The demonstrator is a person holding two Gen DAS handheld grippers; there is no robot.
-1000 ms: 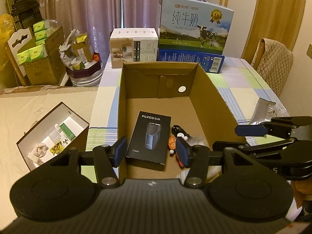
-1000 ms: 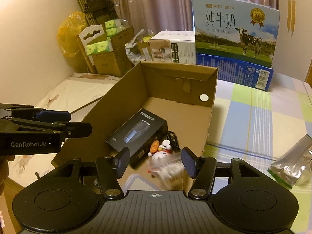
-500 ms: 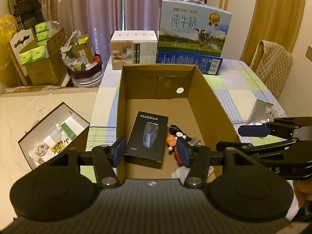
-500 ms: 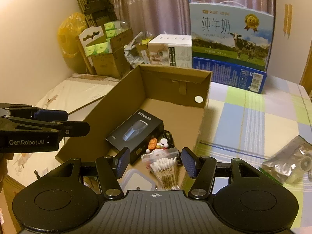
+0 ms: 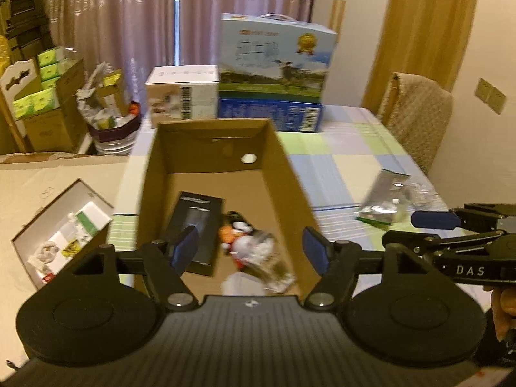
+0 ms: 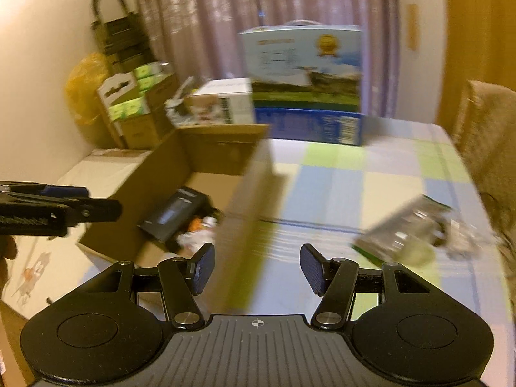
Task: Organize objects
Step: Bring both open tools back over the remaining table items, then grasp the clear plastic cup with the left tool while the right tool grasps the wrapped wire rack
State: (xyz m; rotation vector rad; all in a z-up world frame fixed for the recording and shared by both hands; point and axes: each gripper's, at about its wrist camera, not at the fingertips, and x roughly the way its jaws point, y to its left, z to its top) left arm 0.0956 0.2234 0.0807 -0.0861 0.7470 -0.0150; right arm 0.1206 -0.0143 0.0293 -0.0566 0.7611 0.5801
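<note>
An open cardboard box [image 5: 292,177] stands on the checked tablecloth; it also shows in the right wrist view [image 6: 245,225]. Inside lie a black shaver box [image 5: 196,222], a small toy figure [image 5: 237,230] and a clear pack of cotton swabs [image 5: 267,264]. A silver foil pouch [image 5: 383,193] lies on the cloth to the right, blurred in the right wrist view [image 6: 406,229]. My left gripper [image 5: 251,251] is open and empty above the box's near end. My right gripper [image 6: 256,269] is open and empty over the box's right wall.
A milk carton case [image 5: 277,64] on a blue box and a white box [image 5: 182,92] stand at the table's far end. A chair [image 5: 416,116] is at the right. An open box of small items [image 5: 61,229] sits on the left surface.
Both grippers have pulled back and swung right. The right gripper has left the box interior and now faces the foil pouch. The cotton swab pack lies in the box.
</note>
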